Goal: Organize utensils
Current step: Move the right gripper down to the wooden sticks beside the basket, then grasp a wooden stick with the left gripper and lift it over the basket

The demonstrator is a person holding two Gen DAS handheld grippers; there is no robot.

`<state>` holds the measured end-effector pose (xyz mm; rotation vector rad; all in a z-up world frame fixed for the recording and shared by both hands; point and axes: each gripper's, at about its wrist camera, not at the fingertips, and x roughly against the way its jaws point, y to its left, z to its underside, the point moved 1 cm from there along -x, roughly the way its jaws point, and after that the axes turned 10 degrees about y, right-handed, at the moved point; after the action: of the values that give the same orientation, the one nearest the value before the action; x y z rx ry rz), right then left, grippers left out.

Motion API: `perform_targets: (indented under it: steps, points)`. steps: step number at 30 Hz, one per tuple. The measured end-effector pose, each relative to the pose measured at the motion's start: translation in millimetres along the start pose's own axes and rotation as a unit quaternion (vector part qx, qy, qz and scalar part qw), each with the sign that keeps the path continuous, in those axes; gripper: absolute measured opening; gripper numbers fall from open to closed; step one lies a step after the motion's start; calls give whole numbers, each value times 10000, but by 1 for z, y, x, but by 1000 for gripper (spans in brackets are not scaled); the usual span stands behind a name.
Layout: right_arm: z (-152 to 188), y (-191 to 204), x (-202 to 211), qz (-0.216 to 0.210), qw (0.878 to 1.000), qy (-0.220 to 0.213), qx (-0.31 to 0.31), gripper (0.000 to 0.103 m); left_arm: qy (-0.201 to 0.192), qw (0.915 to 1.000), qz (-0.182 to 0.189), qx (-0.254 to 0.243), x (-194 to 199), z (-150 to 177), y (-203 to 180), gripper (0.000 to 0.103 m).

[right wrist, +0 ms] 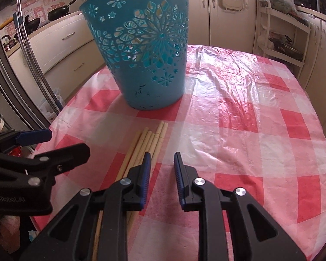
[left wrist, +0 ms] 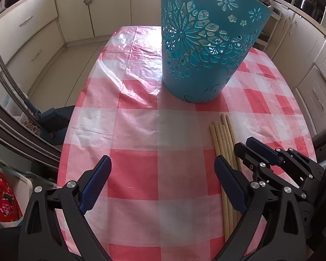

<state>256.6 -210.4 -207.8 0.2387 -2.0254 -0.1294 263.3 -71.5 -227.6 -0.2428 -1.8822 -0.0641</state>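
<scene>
Several wooden chopsticks point(left wrist: 222, 139) lie side by side on the red-and-white checked tablecloth point(left wrist: 141, 130), tips toward a tall teal cut-out basket point(left wrist: 202, 50) standing upright. My left gripper point(left wrist: 163, 174) is open wide and empty, left of the chopsticks; its right finger overlaps them in view. In the right wrist view the chopsticks point(right wrist: 145, 143) lie just left of my right gripper point(right wrist: 162, 163), which is open with a narrow gap and empty, and the basket point(right wrist: 145, 50) stands behind. The right gripper point(left wrist: 247, 150) also shows at the right in the left wrist view.
Cream kitchen cabinets point(right wrist: 228, 17) ring the table. A white shelf rack point(right wrist: 282, 34) stands at the back right. The table's left edge point(left wrist: 76, 130) drops to the floor beside a blue stool point(left wrist: 52, 121). Crinkled plastic covers the cloth point(right wrist: 239, 87).
</scene>
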Motion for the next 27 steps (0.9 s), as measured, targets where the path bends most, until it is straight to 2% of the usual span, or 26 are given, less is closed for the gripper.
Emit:
perform_targets:
  steps: [4,8,11,14,18,27]
  points:
    - [0,4,1,257,9995,66,196,18,45,10000,-33,-80,-4,1,-4,91]
    - [1,-3,4,265,9991,257,188,10,57,9999,19,-143,-6,0,-11,91]
    - [2,-10,8,310,9980,455,315,10,63,9996,65,-257,-7,-2,-20,91]
    - [5,-19,13,343,9967,592,440,10,56,9990,-95,-425,-10,-3,-31,91]
    - [11,-35,16,199,9980,563,215,10,115,9989,-234,-399,-16,-5,-32,91]
    - [12,-39,15,33,9991,426,54,10,225,9979,-395,-469,-29,-7,-36,88]
